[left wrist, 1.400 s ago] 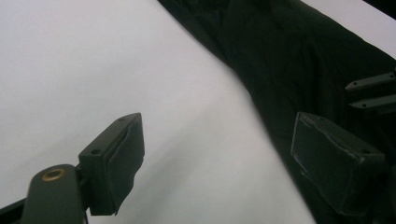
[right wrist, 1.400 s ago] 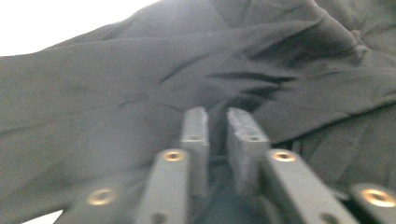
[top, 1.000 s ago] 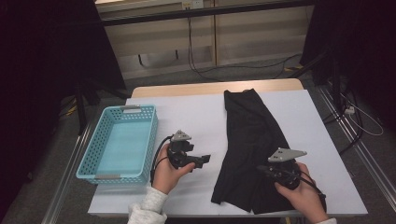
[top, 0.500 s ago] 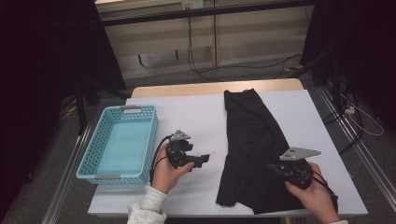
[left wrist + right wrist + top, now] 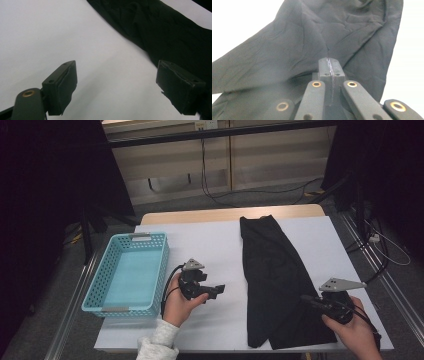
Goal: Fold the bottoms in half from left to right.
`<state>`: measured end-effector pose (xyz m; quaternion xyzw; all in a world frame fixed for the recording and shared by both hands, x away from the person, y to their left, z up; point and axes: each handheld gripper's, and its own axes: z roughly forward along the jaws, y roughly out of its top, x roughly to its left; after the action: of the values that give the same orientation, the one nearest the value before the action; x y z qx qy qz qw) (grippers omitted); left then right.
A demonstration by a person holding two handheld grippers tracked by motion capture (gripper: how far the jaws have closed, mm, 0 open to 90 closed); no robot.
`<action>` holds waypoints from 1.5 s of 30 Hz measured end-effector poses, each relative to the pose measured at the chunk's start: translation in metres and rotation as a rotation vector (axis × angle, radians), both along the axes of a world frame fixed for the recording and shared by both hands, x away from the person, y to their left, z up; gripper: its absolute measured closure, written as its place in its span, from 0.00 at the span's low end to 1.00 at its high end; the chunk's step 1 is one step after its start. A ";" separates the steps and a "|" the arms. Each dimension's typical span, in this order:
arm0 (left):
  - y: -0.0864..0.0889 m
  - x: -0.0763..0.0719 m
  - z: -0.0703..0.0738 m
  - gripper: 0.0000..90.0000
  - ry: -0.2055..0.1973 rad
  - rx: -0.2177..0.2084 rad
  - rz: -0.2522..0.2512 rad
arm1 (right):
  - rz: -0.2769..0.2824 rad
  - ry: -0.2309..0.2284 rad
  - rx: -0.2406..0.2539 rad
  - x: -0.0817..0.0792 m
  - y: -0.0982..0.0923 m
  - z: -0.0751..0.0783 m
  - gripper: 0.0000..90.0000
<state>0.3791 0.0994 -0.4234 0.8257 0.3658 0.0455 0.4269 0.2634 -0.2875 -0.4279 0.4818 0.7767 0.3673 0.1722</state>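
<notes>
On the left of the surface point(image 5: 220, 245) sits a blue basket point(image 5: 127, 272), empty inside as far as the high view shows. Just right of it the left claw point(image 5: 220, 290) hovers with its jaws spread wide and nothing between them, pointing toward the dark cloth point(image 5: 275, 275). That cloth, a long black garment, lies stretched from the far edge to the near edge, right of centre and well apart from the basket. At its near right corner the right claw point(image 5: 310, 302) is pinched fully together, with a fold of cloth apparently caught between its tips.

The step in hand looks like pulling or folding the near end of the cloth. To do it well, the right claw should keep the pinch firm and draw the fabric low and evenly, so the layers do not slide apart. The left claw, being free, would do best to take the opposite near corner, so both corners travel together and the fold stays square.

The high view gives the layout: basket, both hands, the full length of the cloth. The left claw view shows how wide those jaws stand, with bare surface between them and the cloth point(image 5: 162, 32) edge just beyond. The right claw view shows the tight seam of the right claw point(image 5: 329, 63) and the wrinkles and raised folds in the cloth point(image 5: 312, 37), which from above read as one flat dark shape.
</notes>
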 end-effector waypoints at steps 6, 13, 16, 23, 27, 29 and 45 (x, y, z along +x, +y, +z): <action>-0.001 0.000 -0.003 0.19 0.001 0.011 -0.004 | -0.014 -0.003 0.003 0.001 -0.005 0.000 1.00; -0.001 0.000 -0.004 0.19 0.006 0.018 -0.004 | -0.003 -0.012 -0.036 0.015 0.013 -0.006 1.00; -0.001 0.000 -0.005 0.19 0.007 0.020 -0.004 | 0.006 -0.007 -0.053 0.021 0.020 -0.013 0.99; -0.002 0.001 -0.005 0.19 0.010 0.024 -0.010 | 0.013 0.003 -0.090 0.025 0.032 -0.024 0.95; -0.004 0.001 -0.005 0.19 0.011 0.020 -0.016 | -0.001 -0.012 -0.075 0.021 0.032 -0.024 0.83; -0.004 0.002 -0.005 0.19 0.013 0.016 -0.016 | -0.016 -0.017 -0.060 0.017 0.028 -0.021 0.78; -0.015 0.006 0.000 0.19 0.004 0.021 -0.040 | -0.136 -0.021 -0.016 -0.025 0.000 -0.006 0.59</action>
<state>0.3855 0.0844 -0.4236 0.8374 0.3497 0.0393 0.4182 0.2380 -0.2875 -0.4343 0.5280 0.7434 0.3534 0.2088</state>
